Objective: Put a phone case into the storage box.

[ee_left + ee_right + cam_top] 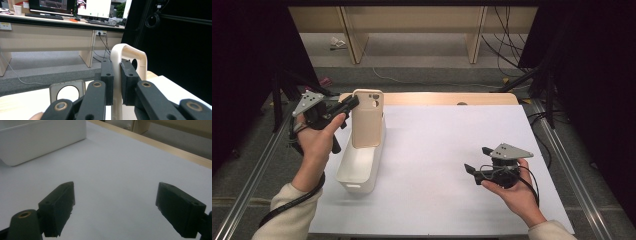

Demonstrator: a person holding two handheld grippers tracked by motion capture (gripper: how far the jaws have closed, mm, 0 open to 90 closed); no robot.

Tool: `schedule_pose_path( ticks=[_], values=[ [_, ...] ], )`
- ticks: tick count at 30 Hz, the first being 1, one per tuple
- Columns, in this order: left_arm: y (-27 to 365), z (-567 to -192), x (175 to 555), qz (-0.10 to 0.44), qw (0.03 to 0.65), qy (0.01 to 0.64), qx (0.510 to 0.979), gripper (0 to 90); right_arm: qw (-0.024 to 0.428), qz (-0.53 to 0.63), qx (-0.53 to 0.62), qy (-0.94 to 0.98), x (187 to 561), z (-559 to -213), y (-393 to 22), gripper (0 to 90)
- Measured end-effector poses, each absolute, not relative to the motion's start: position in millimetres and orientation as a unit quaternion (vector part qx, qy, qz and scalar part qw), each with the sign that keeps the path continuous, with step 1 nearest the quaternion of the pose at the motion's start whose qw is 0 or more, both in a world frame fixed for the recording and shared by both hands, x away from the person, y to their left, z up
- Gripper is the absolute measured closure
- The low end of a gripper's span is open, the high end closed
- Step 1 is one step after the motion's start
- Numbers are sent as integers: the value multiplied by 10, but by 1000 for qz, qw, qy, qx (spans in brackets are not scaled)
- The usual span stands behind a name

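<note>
Bench (pixel 447 150) under white sheet, floor beyond its far edge; left hand-held gripper (pixel 353 102) grasping phone case (pixel 366 120) upright over bin (pixel 357 167) at left edge; right hand-held gripper (pixel 477 161) released above bare sheet.

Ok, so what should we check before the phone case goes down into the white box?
1. Left gripper shut on the phone case: ok, both pads clamp its edge in the left gripper view.
2. Case is over the white box: ok, its lower end sits inside the box's far end in the high view.
3. Case is upright: ok, it stands nearly straight.
4. Room inside the box: ok, the near part looks bare; the bottom under the case is hidden, cannot tell.
5. Right gripper out of the way: ok, it rests open over the white sheet, apart from the box.
6. Box steady: cannot tell, nothing holds it.
</note>
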State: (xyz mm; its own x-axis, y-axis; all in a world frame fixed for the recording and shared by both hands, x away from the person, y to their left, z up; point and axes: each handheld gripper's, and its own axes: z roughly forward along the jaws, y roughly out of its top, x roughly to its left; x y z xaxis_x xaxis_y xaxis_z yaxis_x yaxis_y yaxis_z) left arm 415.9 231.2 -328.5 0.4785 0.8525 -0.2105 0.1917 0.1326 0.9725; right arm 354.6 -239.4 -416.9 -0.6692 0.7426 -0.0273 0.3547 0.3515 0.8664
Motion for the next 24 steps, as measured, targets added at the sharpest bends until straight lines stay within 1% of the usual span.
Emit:
schedule_pose_path(
  ticks=[9,24],
  values=[
    [2359,-3314,4185,277,608,433,605,821,215,453,346,793,3546,-4168,-2394,166],
    [2432,-3367,4242,281,608,442,597,821,215,453,346,793,3547,-4168,-2397,166]
  ],
)
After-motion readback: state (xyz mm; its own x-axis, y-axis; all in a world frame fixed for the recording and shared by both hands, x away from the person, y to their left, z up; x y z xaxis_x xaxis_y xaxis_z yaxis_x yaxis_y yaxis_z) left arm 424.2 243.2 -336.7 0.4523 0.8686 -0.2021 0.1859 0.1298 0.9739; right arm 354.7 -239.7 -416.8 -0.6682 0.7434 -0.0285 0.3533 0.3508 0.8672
